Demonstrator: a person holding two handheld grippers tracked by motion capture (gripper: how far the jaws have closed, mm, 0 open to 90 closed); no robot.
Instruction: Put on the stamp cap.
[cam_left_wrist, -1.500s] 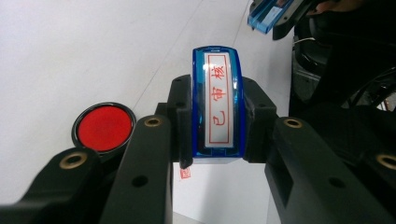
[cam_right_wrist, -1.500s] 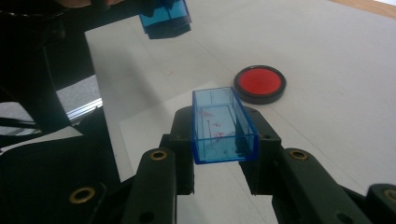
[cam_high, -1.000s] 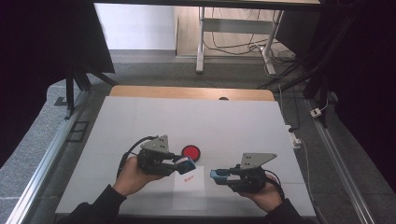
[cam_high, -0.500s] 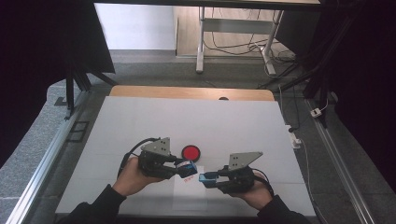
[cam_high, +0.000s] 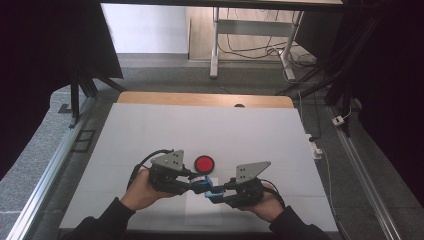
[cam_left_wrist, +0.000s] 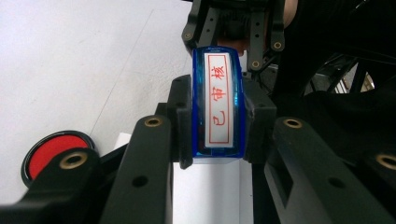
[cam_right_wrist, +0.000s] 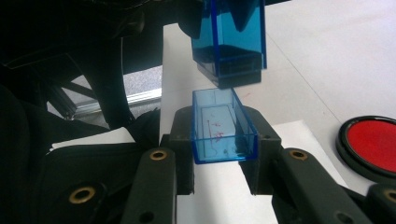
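White covering lay over the desk (cam_high: 150, 130), with grey floor and cable-strewn furniture legs beyond its far edge. Near the person's side, both grippers met above a sheet of paper (cam_high: 200, 212).

The left gripper (cam_high: 199, 183) had its fingers (cam_left_wrist: 180, 119) closed tight on a blue stamp (cam_left_wrist: 217, 105), whose label of red characters faced that gripper's own camera. The right gripper (cam_high: 214, 194) had its fingers (cam_right_wrist: 180, 128) clamped on the stamp's clear blue cap (cam_right_wrist: 224, 126), open mouth turned toward the stamp body (cam_right_wrist: 231, 39) that hung just beyond it. In the right gripper view a narrow gap separated the two parts, so they were close but apart. A round red ink pad (cam_high: 204, 163) sat on the desk just behind the grippers, near the left one.

Judging from the layout, the work was either capping the stamp or having pulled the cap off; the pictures alone did not settle which.

Several things could have gone wrong from there. If the cap was pushed on slightly askew, its rim would have caught the stamp's dark base and jammed or twisted in the fingers. Smooth plastic held on narrow faces could have slipped under that sideways load and dropped onto the paper. An inked face brushing the cap's wall or the sheet would have left a stray red smear.
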